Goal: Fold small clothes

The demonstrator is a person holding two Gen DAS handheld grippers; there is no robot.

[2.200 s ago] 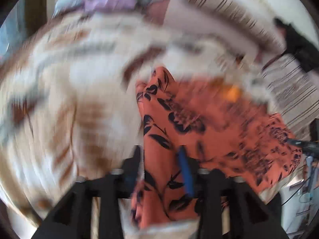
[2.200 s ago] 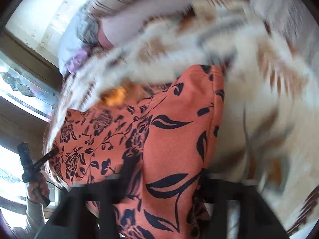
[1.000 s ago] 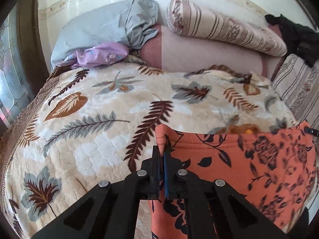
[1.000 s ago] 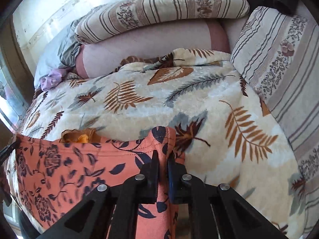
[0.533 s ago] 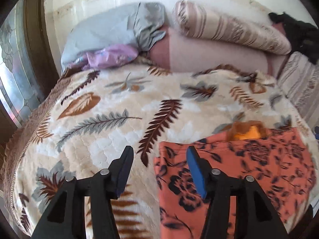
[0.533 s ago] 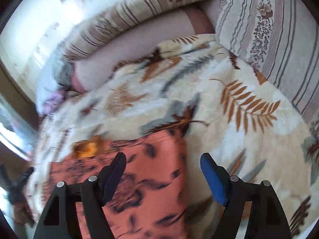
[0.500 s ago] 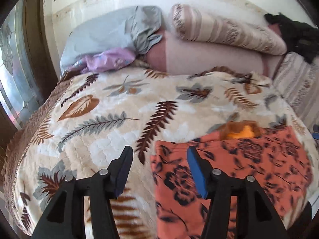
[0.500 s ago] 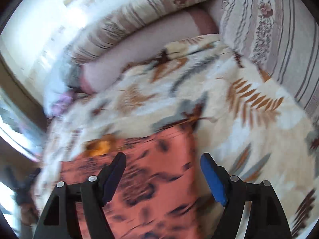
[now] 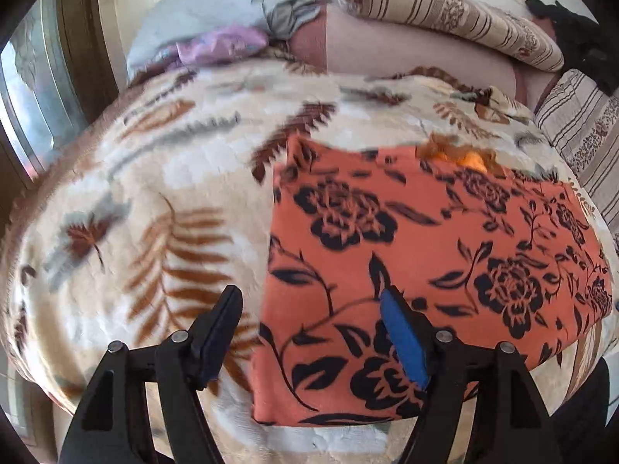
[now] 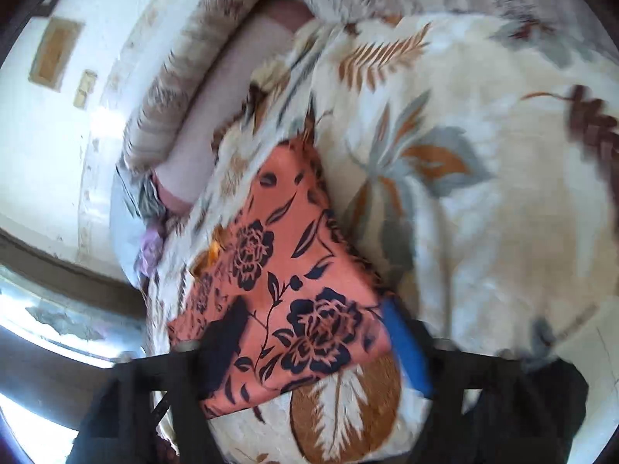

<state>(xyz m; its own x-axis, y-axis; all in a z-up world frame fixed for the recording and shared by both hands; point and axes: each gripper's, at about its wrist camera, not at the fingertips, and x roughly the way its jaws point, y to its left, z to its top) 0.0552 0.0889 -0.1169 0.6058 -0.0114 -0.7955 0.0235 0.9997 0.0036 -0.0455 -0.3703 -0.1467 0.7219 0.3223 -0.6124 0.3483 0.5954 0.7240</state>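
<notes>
At the bottom of the left wrist view, at six o'clock, we see our left gripper [image 9: 309, 332] with its black fingers and blue pads spread wide; the jaws have just been opening, and nothing is pinched. The near left edge of the orange cloth with black flower print [image 9: 425, 255] passes between the tips, lying loose on the cream quilted bedspread with brown and grey leaves [image 9: 154, 193]. From this gripper the cloth spreads from twelve towards three o'clock, its long axis running across the view from nine to three.

In the right wrist view, rolled and blurred, our right gripper [image 10: 313, 332] is likewise parted with its jaws just opened further, and the cloth's near corner shows between the fingers without being pressed. From here the cloth [image 10: 278, 270] stretches away towards eleven o'clock.

So each hand sits at its own end of the near edge, about equally close; we judge that the next fold turns on those near corners, to be taken and carried towards twelve o'clock, across the cloth's long axis. A small yellow-orange item [image 9: 460, 154] peeks out at the cloth's far edge; what it is we cannot tell.

Farther off lie a grey pillow [image 9: 232, 7], a lilac garment [image 9: 220, 42] and a striped beige bolster [image 9: 445, 11].
</notes>
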